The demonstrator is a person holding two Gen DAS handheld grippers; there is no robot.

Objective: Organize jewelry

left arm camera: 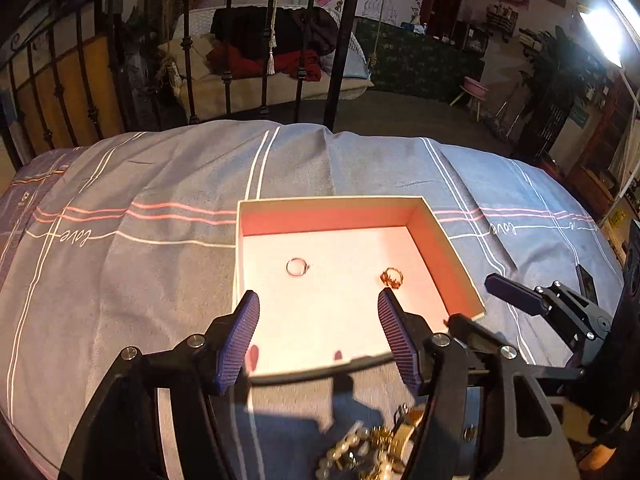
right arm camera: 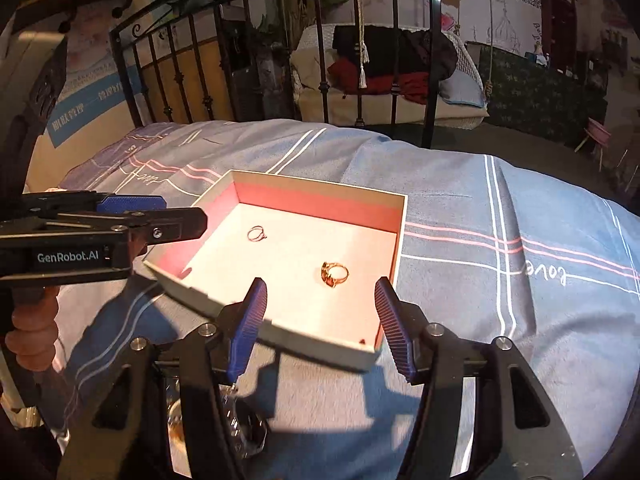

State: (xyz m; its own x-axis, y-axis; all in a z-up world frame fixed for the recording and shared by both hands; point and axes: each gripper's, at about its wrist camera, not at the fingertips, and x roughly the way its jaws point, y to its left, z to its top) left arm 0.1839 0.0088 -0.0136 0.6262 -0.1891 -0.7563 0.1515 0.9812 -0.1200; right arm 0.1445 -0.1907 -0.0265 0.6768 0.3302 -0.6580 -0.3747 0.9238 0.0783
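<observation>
An open shallow box (left arm camera: pixel 332 216) with pink walls and a pale floor lies on the bed; it also shows in the right wrist view (right arm camera: pixel 320 208). Inside lie a silver ring (left arm camera: pixel 297 267) (right arm camera: pixel 256 233) and a gold ring with a red stone (left arm camera: pixel 392 277) (right arm camera: pixel 335 274). My left gripper (left arm camera: pixel 318 308) is open and empty over the box's near edge. My right gripper (right arm camera: pixel 320 294) is open and empty over the box's near corner, close to the gold ring. A pile of pearl and gold jewelry (left arm camera: pixel 372 448) lies below the left gripper. A watch (right arm camera: pixel 244 424) lies under the right gripper.
The box rests on a blue-grey striped bedsheet (left arm camera: pixel 160 280). A black iron bed frame (left arm camera: pixel 224 40) stands behind. The right gripper shows at the right of the left wrist view (left arm camera: pixel 552 304); the left gripper and the hand holding it show at the left of the right wrist view (right arm camera: pixel 100 232).
</observation>
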